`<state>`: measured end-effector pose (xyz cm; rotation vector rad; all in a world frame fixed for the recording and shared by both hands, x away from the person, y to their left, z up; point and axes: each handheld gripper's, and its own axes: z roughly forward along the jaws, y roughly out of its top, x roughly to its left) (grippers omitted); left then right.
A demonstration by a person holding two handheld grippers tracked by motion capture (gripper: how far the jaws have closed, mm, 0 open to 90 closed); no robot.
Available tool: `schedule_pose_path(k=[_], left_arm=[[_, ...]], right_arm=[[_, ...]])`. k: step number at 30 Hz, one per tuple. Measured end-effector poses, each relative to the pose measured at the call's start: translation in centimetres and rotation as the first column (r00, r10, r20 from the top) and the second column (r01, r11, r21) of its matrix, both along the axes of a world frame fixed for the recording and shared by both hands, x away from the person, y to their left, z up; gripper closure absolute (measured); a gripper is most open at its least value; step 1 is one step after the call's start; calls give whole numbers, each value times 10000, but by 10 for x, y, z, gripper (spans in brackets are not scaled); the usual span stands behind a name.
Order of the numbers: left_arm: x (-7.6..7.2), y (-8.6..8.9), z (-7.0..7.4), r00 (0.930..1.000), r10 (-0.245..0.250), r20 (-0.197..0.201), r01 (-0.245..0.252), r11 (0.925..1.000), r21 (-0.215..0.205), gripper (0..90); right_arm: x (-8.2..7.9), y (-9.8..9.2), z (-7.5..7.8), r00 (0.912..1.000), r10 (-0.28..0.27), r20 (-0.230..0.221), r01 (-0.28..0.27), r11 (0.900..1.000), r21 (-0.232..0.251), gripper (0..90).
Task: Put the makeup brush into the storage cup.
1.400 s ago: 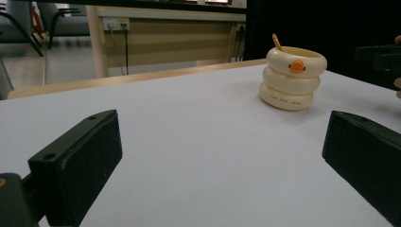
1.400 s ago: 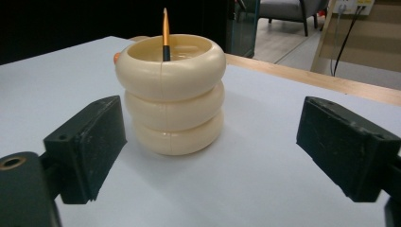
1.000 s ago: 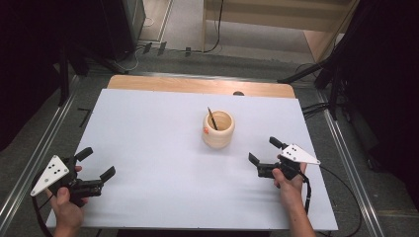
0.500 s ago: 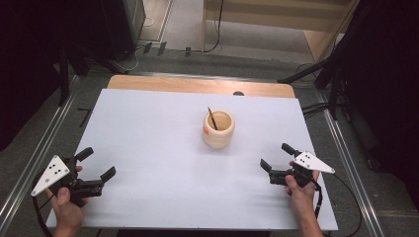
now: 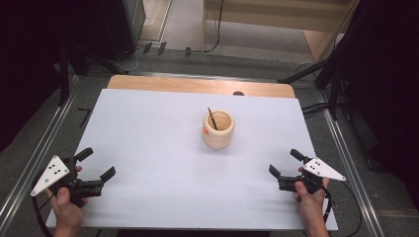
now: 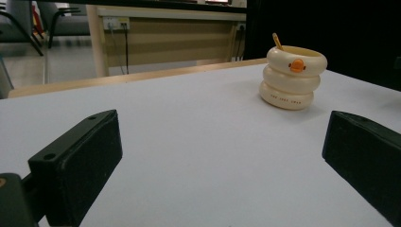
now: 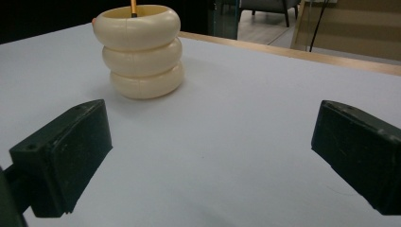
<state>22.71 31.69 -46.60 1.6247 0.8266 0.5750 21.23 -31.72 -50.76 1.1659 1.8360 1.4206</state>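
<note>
while both grippers are held low at the near corners of the white-covered desk, nothing is gripped: the jaws of the left gripper are spread wide and empty, and the jaws of the right gripper are likewise parted with only bare desk between them. the cream-coloured holder shaped like three stacked rings, with a small orange duck bill on its side, is found upright near the middle of the desk, well apart from either gripper, and a thin dark-tipped pencil-like stick is seen leaning inside it. from the left gripper view the holder is seen ahead and to the right; from the right gripper view it is seen ahead and to the left. the step in hand is judged to be a resting or starting pose, with no approach yet made. the next move is judged to call for one gripper to be carried forward to the holder, the jaws kept open and lined up on the stick's upper end or the holder's wall before being closed.
</note>
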Motion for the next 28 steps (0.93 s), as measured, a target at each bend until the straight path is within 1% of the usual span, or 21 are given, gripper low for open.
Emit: schedule_pose_path(k=[6,11,13,14,17,24,28], left_arm=[[0,1,0,10000,-7,-6,7,10000,-10,0],[0,0,-1,10000,-12,-26,12,10000,1,0],[0,0,-1,10000,0,-46,0,10000,-24,0],[0,0,-1,10000,-4,-46,4,10000,-28,0],[0,1,-1,10000,-1,-44,1,10000,-10,0],[0,2,-1,10000,7,-48,-7,10000,17,0],[0,1,-1,10000,-12,-49,12,10000,98,0]], right_arm=[[-11,-11,-2,9998,-202,-76,202,9998,-34,0],[-19,-24,-3,9989,-456,-50,457,9989,66,0],[-23,-28,-4,9982,-593,-63,593,9982,20,0],[-24,-30,-5,9980,-634,-27,633,9979,-97,0],[-29,-34,-7,9970,-765,-134,760,9966,-333,0],[-36,-43,-8,9956,-931,-132,932,9956,73,0],[-36,-44,-8,9951,-979,-104,980,9951,115,0]])
